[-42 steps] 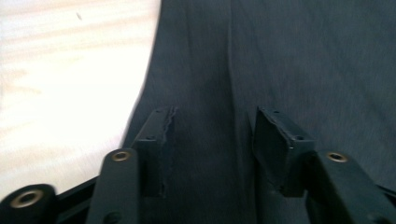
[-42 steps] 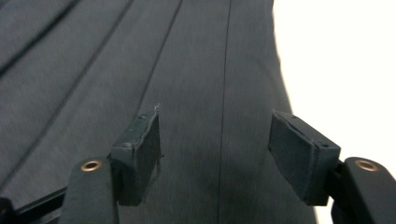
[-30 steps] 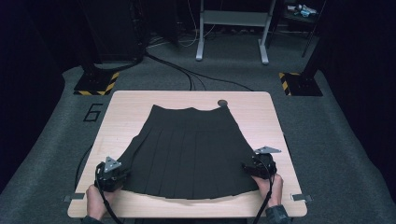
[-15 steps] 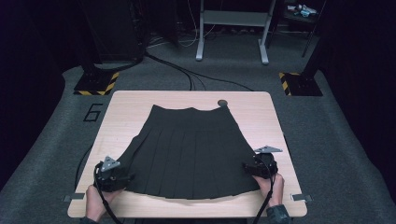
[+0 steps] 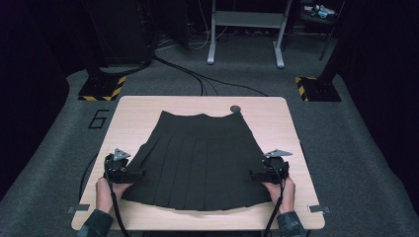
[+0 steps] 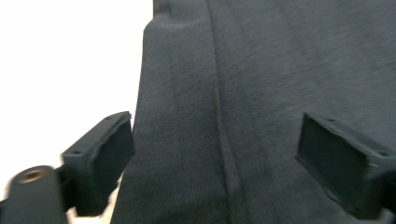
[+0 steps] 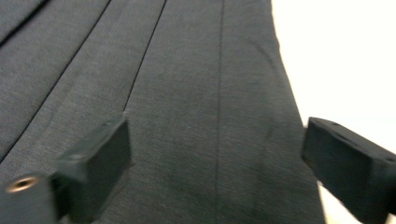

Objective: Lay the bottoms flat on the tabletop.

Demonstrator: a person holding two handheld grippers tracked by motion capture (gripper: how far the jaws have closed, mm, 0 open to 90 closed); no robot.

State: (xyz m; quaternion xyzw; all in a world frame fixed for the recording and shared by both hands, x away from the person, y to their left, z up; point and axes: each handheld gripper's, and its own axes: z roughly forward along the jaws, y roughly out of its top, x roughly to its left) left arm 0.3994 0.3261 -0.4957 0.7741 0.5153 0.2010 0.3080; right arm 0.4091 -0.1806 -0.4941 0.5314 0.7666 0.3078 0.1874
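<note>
A black pleated skirt [image 5: 197, 160] lies flat on the wooden table [image 5: 133, 118], waistband far, hem near. My left gripper [image 5: 136, 174] sits at the skirt's left side edge near the hem, jaws open. In the left gripper view the skirt's edge [image 6: 187, 116] runs between the two spread jaws, with one pad [image 6: 109, 161] over bare table. My right gripper [image 5: 254, 175] sits at the skirt's right side edge, also open. In the right gripper view the pleated cloth [image 7: 201, 107] lies between the jaws, and its outer pad [image 7: 348, 165] is beyond the skirt's edge.
A small dark round disc [image 5: 235, 108] sits at the table's far edge by the waistband. Cables [image 5: 197, 79] cross the grey floor behind the table. A metal frame [image 5: 244, 29] and two striped bases [image 5: 101, 89] stand farther back.
Both grippers stay at the skirt's lower side edges; the left one has shifted slightly. The skirt lies as before.
</note>
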